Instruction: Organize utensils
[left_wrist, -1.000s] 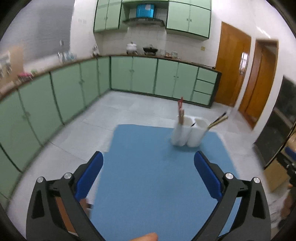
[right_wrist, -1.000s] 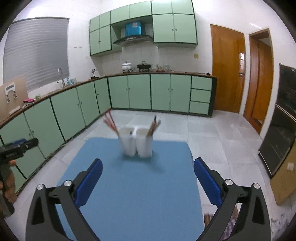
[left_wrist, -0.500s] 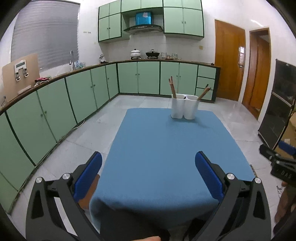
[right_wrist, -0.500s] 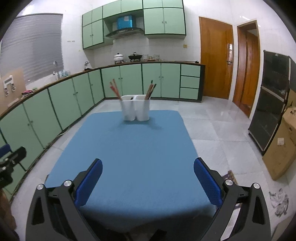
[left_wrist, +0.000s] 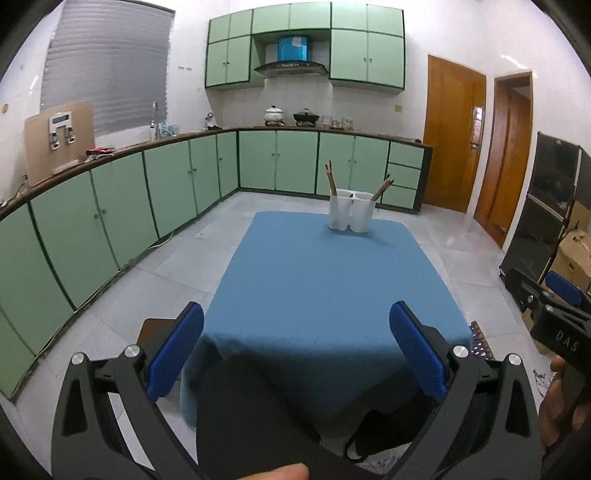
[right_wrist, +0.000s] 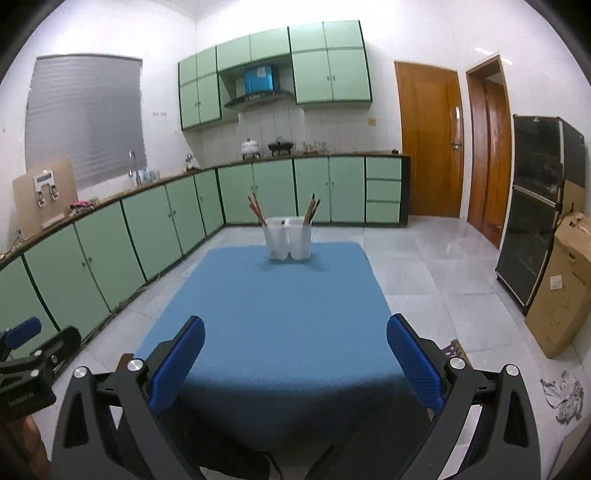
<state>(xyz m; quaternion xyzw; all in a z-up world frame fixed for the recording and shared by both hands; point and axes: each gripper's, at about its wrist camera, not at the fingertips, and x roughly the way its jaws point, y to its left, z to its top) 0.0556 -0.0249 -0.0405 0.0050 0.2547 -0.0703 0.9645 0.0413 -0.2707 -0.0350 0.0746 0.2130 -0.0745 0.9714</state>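
Observation:
A white two-cup utensil holder (left_wrist: 349, 215) stands at the far end of the blue-covered table (left_wrist: 325, 288); it also shows in the right wrist view (right_wrist: 288, 242). Wooden chopsticks (left_wrist: 331, 180) lean out of its left cup and more chopsticks (left_wrist: 382, 188) out of its right cup. My left gripper (left_wrist: 295, 350) is open and empty, held back past the table's near edge. My right gripper (right_wrist: 293, 356) is open and empty, also at the near edge. Each gripper shows at the side of the other's view.
Green kitchen cabinets (right_wrist: 147, 229) run along the left and back walls. Wooden doors (right_wrist: 430, 140) and a dark appliance (right_wrist: 535, 206) stand at the right, with a cardboard box (right_wrist: 561, 284) beside it. A dark trouser leg (left_wrist: 251, 417) lies below the left gripper.
Both grippers have drawn back from the holder toward the table's near edge and risen; the holder now looks small and far. Both stay open and empty.

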